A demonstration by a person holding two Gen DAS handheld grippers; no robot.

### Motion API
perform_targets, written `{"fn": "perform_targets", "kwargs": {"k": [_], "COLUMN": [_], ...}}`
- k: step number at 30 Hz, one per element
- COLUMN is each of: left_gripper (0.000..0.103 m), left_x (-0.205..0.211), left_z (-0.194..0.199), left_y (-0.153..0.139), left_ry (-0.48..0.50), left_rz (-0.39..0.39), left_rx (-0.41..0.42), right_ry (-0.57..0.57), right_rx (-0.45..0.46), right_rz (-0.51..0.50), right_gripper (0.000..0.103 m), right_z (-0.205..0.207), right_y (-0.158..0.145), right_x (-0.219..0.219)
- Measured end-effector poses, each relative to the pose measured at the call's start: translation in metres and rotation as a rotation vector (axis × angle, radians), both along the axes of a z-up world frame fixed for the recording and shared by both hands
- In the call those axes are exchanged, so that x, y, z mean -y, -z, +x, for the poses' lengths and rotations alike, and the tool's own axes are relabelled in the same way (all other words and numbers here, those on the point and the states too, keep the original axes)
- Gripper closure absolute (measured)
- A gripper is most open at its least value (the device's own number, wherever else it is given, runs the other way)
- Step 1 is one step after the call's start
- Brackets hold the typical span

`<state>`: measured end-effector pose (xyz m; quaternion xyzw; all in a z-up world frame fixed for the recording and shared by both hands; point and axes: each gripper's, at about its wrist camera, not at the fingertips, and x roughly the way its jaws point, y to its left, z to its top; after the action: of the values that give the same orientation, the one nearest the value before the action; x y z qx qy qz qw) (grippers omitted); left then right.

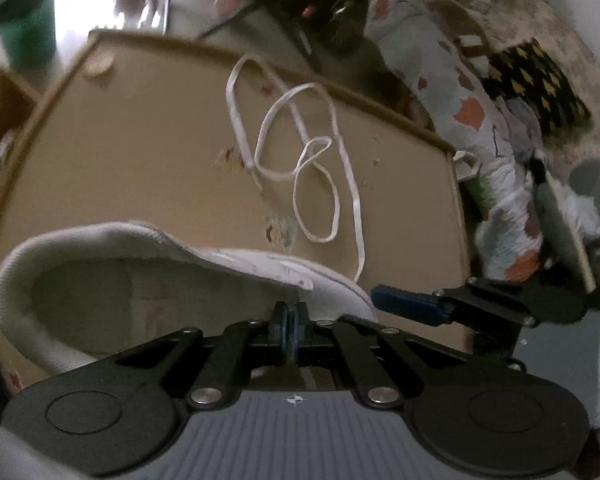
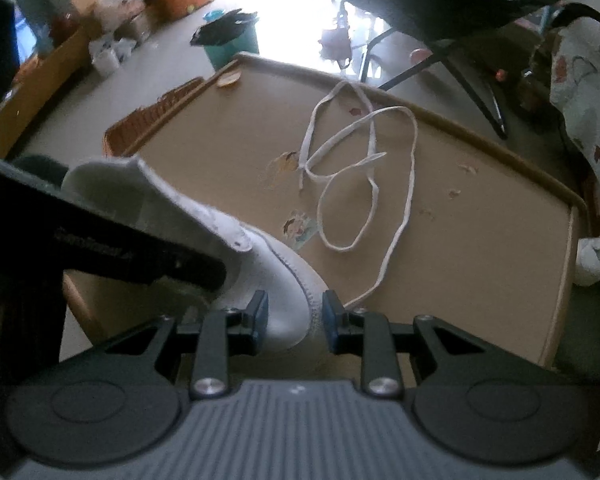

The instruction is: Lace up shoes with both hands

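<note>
A white shoe (image 1: 100, 272) lies on the tan table (image 1: 140, 160), its opening towards the left wrist camera. My left gripper (image 1: 294, 312) is shut, and its tips pinch the edge of the shoe's eyelet flap. In the right wrist view my right gripper (image 2: 295, 314) holds the shoe's (image 2: 284, 280) toe end between its blue pads. The left gripper's dark body (image 2: 100, 240) crosses that view at the left. A white lace (image 1: 300, 152) lies loose in loops on the table beyond the shoe. One end of the lace (image 2: 380, 264) runs down to the right finger. The right gripper's blue pad (image 1: 408, 302) shows beside the shoe.
The table (image 2: 480, 240) has a raised rim. A small round object (image 2: 228, 78) sits at its far corner. A teal bucket (image 2: 232, 44) and black chair legs (image 2: 460, 72) stand on the floor behind. A patterned quilt (image 1: 480, 120) lies at the right.
</note>
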<state>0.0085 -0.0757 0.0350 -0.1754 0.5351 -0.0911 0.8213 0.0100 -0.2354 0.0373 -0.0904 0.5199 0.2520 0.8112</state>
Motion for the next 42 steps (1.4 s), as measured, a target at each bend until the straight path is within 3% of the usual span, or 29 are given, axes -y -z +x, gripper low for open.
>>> {"fn": "perform_targets", "kwargs": {"k": [4,13,17,23,27,31,33,35,36,42], "left_gripper": [0.100,0.100,0.103,0.103,0.093,0.084,0.072,0.044,0.040,0.039], "left_x": [-0.004,-0.015,-0.024,-0.042,-0.040,-0.048,-0.057,-0.068,-0.072,-0.081], "left_z": [-0.001,-0.007,-0.009,0.004,-0.002,-0.013,-0.019,-0.024,-0.024,-0.017], "left_y": [-0.010,-0.030,-0.050,-0.063,-0.058,-0.049,-0.044,-0.038,-0.034,-0.017], "left_ry": [0.006,0.007,-0.023,-0.038,-0.004,-0.021,-0.068,-0.117,-0.137,-0.155], "left_rz": [0.036,0.034,0.056,-0.053,-0.096,-0.075,-0.058,-0.073,-0.087,-0.107], "left_rx": [0.045,0.104,0.212,0.175,0.112,0.042,-0.003,-0.046,-0.064,-0.099], "right_ry": [-0.014,-0.022,-0.027,0.006,0.090,0.216,0.258,0.275,0.275,0.215], "right_rx": [-0.006,0.000,0.000,-0.007,-0.029,-0.135,-0.192,-0.237,-0.264,-0.343], "right_rz": [-0.016,-0.048,-0.055,0.004,0.126,0.293,0.398,0.466,0.473,0.367], "right_gripper": [0.075,0.074,0.074,0.073,0.073,0.073,0.073,0.073,0.073,0.074], "right_z": [-0.001,-0.004,-0.004,-0.003,-0.004,0.005,0.011,0.017,0.020,0.031], "right_y": [0.000,-0.001,0.000,-0.003,-0.004,-0.002,-0.004,-0.008,-0.008,-0.002], "right_x": [-0.002,-0.008,-0.008,-0.001,0.018,0.041,0.048,0.047,0.043,0.004]}}
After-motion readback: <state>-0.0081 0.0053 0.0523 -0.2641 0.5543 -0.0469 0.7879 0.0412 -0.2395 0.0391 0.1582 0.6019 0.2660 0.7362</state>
